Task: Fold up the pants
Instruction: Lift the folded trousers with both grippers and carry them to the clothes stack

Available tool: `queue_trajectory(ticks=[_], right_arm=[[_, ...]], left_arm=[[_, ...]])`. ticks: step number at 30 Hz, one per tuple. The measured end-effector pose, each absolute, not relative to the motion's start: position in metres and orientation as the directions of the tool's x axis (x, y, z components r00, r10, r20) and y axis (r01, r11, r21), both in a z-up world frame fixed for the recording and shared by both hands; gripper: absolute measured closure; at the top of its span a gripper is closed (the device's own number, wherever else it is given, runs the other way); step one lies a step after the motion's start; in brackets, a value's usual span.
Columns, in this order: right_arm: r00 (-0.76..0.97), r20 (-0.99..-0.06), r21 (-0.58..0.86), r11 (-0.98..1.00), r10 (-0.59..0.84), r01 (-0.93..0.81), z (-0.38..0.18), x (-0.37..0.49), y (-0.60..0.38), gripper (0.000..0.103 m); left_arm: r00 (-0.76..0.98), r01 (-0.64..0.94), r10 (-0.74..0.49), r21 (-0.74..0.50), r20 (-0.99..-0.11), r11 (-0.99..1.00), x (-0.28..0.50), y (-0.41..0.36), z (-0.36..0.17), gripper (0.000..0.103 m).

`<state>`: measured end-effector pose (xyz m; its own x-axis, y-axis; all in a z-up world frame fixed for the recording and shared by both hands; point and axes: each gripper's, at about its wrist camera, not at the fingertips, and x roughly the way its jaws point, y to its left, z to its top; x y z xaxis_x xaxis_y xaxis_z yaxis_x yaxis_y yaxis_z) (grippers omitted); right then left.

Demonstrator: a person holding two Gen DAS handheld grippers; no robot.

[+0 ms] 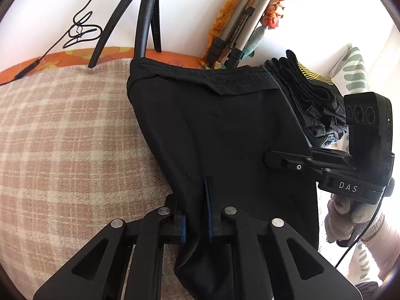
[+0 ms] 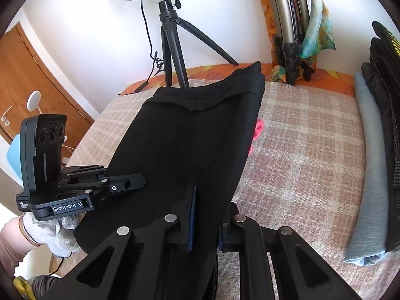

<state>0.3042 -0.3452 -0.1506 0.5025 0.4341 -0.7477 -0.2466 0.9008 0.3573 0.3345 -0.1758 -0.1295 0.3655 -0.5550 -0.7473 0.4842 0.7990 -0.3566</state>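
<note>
- Left tool [image 1: 195,225] is seen closed down on a bunched edge of the black pants [image 1: 225,130], with cloth pinched between its blue pads.
- Pants are spread over the plaid blanket [image 1: 62,137] on the bed, the waistband [image 2: 205,100] lying at the far end near the tripod [image 2: 172,50].
- Right tool [image 2: 205,225] is likewise clamped on the opposite edge of the same garment, level with the left one.
- For a clean fold, both edges are best lifted together, kept taut and level, and carried toward the waistband.
- Folded clothes [image 2: 375,150] are stacked at the far right, well apart from the pants.
</note>
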Motion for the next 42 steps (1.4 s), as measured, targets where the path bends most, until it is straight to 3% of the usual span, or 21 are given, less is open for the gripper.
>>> queue_trajectory(ticks=[12,27,35,42], right_arm=[[0.614,-0.708,0.241,0.936,0.35,-0.255,-0.084,0.275,-0.357,0.095],[0.756,-0.637,0.122,0.988,0.152,-0.096,0.023,0.232,-0.487,0.095],[0.77,-0.638,0.034,0.999,0.015,0.009,0.057,0.242,-0.567,0.095],[0.727,-0.687,0.04,0.997,-0.019,0.063,0.028,0.28,-0.626,0.095]], left_arm=[[0.45,0.593,-0.603,-0.284,-0.659,0.753,0.304,-0.192,-0.065,0.097],[0.417,0.767,-0.726,-0.216,-0.548,0.604,0.304,-0.32,0.024,0.097],[0.395,0.799,-0.761,-0.218,-0.514,0.561,0.333,-0.412,0.043,0.097],[0.378,0.771,-0.734,-0.246,-0.564,0.587,0.37,-0.469,0.01,0.097]])
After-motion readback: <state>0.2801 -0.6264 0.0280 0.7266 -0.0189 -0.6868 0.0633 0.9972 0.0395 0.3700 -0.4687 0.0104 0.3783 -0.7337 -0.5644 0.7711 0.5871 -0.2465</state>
